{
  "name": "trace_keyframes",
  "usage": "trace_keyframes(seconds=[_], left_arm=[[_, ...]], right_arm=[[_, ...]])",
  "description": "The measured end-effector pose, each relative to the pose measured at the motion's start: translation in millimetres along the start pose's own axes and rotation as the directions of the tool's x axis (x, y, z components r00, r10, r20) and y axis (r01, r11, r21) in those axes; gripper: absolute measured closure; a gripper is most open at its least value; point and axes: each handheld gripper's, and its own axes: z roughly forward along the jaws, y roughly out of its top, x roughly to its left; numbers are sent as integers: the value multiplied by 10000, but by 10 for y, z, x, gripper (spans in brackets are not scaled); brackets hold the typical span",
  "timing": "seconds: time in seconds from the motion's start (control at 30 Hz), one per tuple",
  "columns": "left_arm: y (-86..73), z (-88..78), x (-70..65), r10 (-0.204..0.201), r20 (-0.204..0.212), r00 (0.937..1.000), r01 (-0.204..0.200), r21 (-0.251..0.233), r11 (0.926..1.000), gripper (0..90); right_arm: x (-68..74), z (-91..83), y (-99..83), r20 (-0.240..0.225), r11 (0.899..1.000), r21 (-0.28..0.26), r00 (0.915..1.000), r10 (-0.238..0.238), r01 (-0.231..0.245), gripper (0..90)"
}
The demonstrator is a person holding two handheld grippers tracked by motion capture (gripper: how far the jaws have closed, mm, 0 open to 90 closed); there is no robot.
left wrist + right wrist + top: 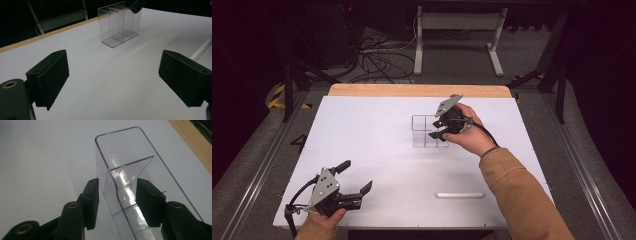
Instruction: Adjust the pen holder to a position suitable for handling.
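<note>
Toward the far middle of the white surface (372, 130) stood a clear plastic box (428, 131) with inner dividers, upright and apart from everything else on the board. The right gripper (443, 128) was at its near right end, its fingers (92, 202) part-way open and straddling one wall of the box: one finger outside that wall, the other inside a compartment. Whether the pads pressed the wall could not be told. Near the front left corner, the left gripper (354, 184) hovered with fingers (48, 76) spread wide and holding nothing. A metal rod (460, 195) lay flat near the front edge, well apart from the box.
</note>
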Motion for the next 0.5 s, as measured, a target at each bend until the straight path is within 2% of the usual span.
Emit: trace_keyframes(seconds=[0.5], left_arm=[[3, 10, -15, 42, 119, 9999, -43, 39, 10000, 102]], right_arm=[[-22, 307, 56, -364, 9954, 956, 9993, -84, 119, 645]])
